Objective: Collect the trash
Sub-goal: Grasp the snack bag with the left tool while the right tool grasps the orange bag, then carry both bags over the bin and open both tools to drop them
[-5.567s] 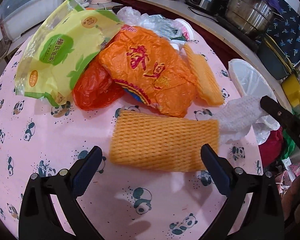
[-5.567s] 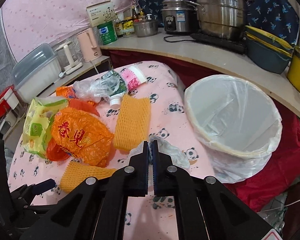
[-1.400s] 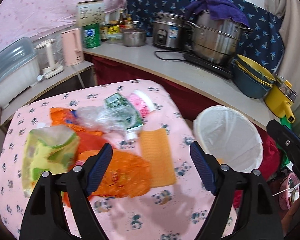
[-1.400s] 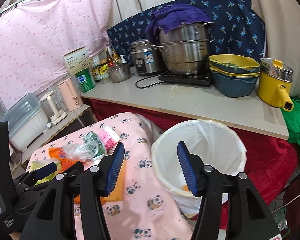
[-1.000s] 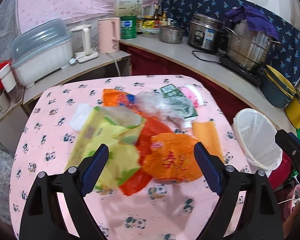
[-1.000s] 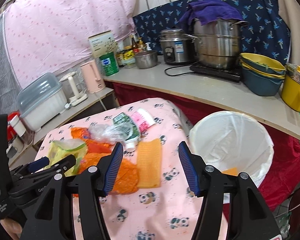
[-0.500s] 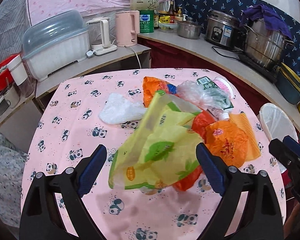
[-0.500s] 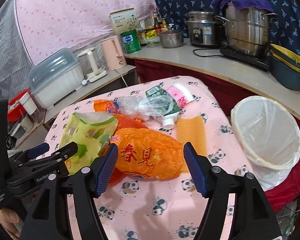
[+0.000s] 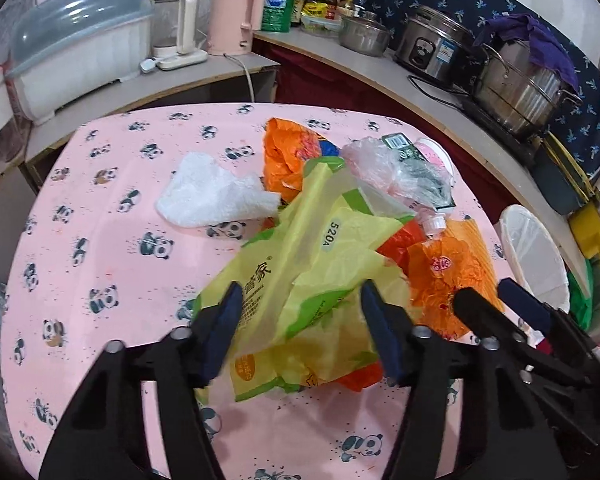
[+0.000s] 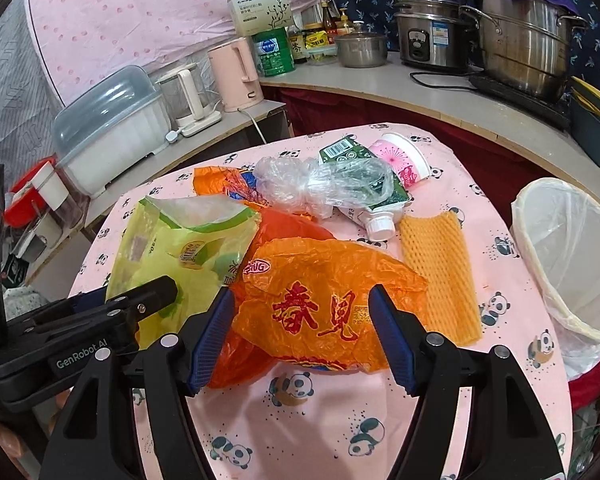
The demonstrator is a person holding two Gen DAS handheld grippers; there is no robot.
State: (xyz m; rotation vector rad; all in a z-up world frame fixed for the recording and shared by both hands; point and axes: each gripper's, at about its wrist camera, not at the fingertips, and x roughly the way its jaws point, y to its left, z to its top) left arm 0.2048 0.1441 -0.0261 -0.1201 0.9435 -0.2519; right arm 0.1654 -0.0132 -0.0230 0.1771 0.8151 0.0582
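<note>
- The left claw [image 9: 300, 328] stands wide open, its blue-padded jaws on either side of the crumpled yellow-green plastic bag [image 9: 312, 276] but not pinching it; it holds nothing.
- The right claw [image 10: 302, 340] is equally wide, framing the orange printed plastic bag [image 10: 324, 300] without gripping it.
- Judging by the heap, most of the collecting is left: both bags, the orange foam net sleeve [image 10: 440, 272], the clear crinkled film [image 10: 320, 188], the green squeeze tube with a white cap [image 10: 364, 204], the pink paper cup [image 10: 400, 160] and the white crumpled tissue [image 9: 212, 196] all lie on the pink panda-print bench [image 9: 100, 240].
- The white-lined round bin [image 10: 568, 256] stands just beside the bench's right edge; its bottom is cut off, so its contents cannot be told.
- What lies under the bags is hidden.
</note>
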